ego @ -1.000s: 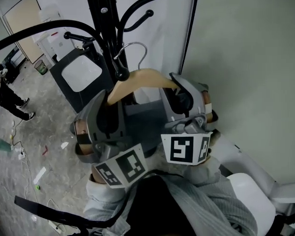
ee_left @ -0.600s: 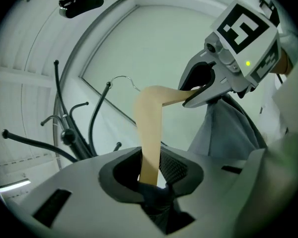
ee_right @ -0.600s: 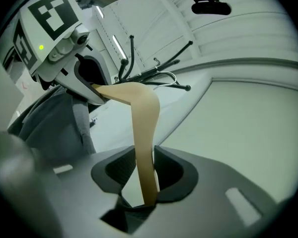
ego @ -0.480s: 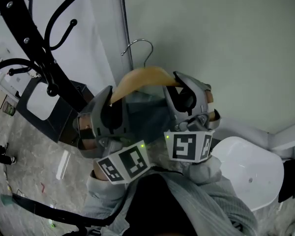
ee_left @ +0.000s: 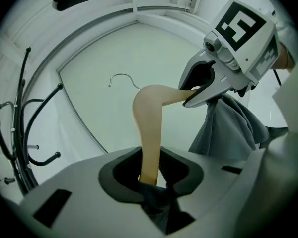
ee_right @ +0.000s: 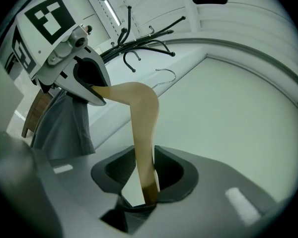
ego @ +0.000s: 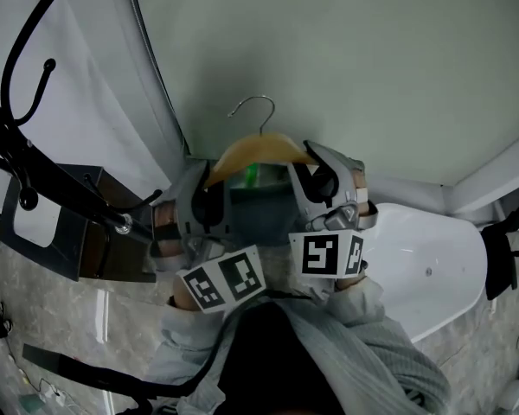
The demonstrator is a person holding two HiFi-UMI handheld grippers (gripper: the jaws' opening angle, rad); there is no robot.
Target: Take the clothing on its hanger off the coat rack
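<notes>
coat rack (ego: 35,167) off to your left, white chair (ego: 432,266) right. hanger (ego: 258,148) lies crosswise, hook toward the wall; left hand-held gripper (ee_left: 150,175) and right hand-held gripper (ee_right: 146,182) each clamp an end.

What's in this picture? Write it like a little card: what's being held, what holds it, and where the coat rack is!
held thing: wooden hanger with grey clothing on it
left tool: shut on one end of the hanger
right tool: shut on the other end
hanger hook: in the air, hooked on nothing
coat rack: off to the left, apart from the hanger
</notes>
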